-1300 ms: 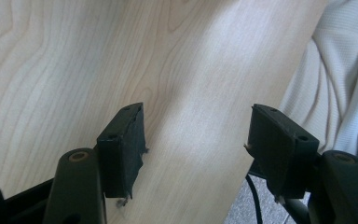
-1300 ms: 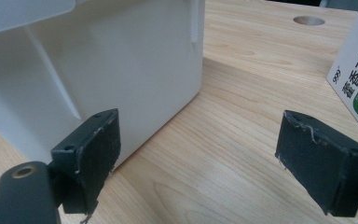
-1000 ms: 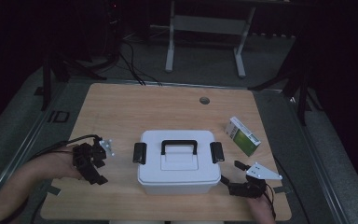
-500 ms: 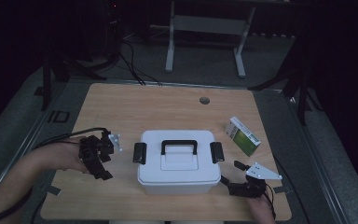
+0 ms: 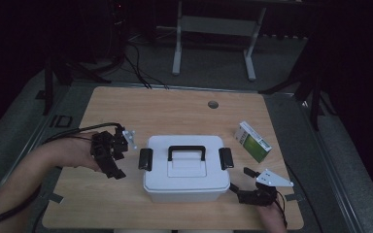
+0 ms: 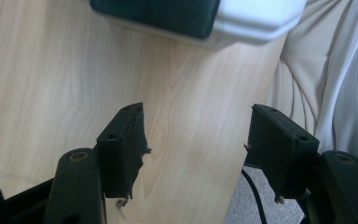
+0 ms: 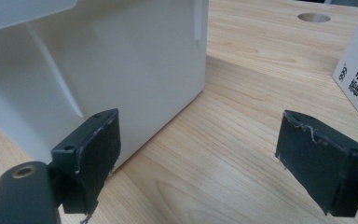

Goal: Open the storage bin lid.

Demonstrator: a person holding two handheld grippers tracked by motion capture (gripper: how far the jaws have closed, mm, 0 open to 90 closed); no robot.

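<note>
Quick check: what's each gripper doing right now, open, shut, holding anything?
Left gripper: open, nothing between its jaws, beside the white box.
Right gripper: open, nothing between its jaws, at the box's near right corner.

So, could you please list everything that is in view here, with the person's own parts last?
table: one, light wood, under everything.
storage box: one, white, black handle and side latches, near the middle front of the table, lid on.
carton: one, white and green, right of the box, lying flat.
hole: one, round, in the table top toward the far edge.
left gripper: one, black, open, held above the table left of the box.
right gripper: one, black, open, at the box's front right corner.
</note>
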